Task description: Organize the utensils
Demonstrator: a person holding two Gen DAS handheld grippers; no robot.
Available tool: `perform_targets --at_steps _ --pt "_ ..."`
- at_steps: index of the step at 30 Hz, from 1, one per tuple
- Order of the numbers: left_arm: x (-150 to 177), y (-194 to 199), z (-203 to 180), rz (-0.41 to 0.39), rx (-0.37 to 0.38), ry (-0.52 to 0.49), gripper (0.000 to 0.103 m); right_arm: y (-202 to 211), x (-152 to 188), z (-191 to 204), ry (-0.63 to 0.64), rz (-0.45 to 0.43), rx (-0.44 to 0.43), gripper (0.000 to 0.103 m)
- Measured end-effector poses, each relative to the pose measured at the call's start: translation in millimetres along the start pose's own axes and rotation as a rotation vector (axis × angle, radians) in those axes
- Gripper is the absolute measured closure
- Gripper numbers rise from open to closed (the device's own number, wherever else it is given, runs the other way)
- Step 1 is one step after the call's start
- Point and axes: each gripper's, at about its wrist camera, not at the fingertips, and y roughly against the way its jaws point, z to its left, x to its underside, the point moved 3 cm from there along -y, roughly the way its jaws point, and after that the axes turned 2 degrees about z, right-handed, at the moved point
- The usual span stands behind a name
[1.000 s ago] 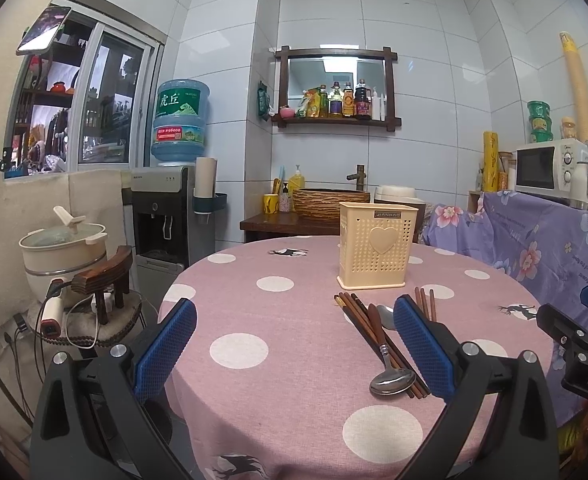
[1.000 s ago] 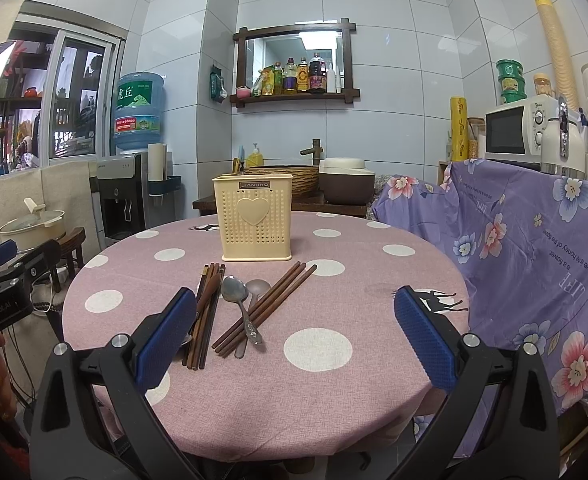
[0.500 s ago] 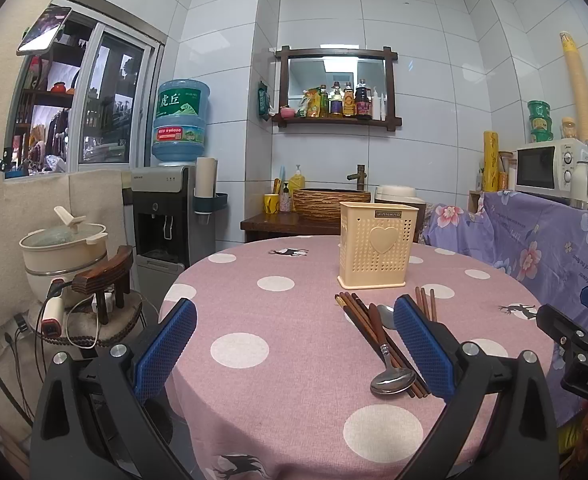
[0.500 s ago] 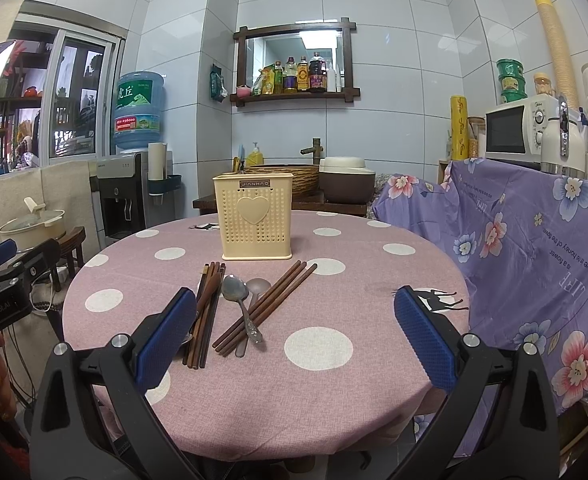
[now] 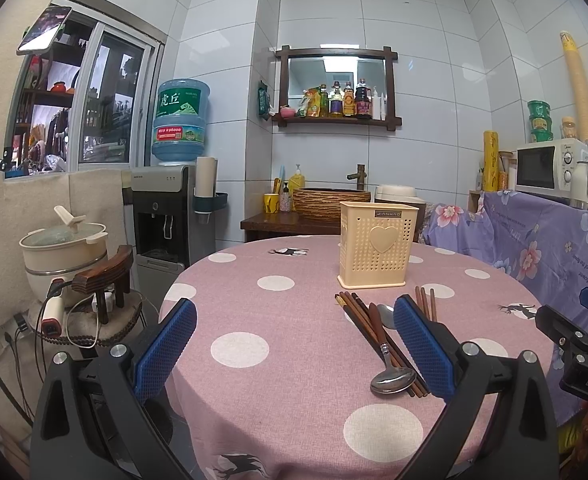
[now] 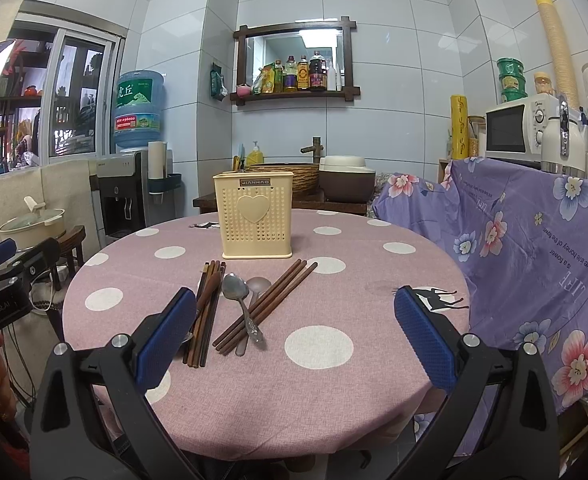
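Nothing moved | holder [image 6: 257,216] upright, contents hidden | chopsticks [image 6: 266,306], spoons [image 6: 241,300] beside

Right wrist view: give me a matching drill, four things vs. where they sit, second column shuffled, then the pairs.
Things:
1. utensil holder
2. spoons
3. microwave
4. water bottle

Places:
A. on the dispenser, left
B. lying among chopsticks on the tablecloth
C. upright on the table, behind the chopsticks
D. far right, above the floral cloth

Pairs: 1-C, 2-B, 3-D, 4-A
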Motion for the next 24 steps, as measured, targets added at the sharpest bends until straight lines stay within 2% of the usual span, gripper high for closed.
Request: perform_targets --at_steps 24 --pt "5.3 -1.6 2.5 0.005 0.000 0.002 0.005 -3.6 12.3 2.6 0.000 0.012 0.000 0.005"
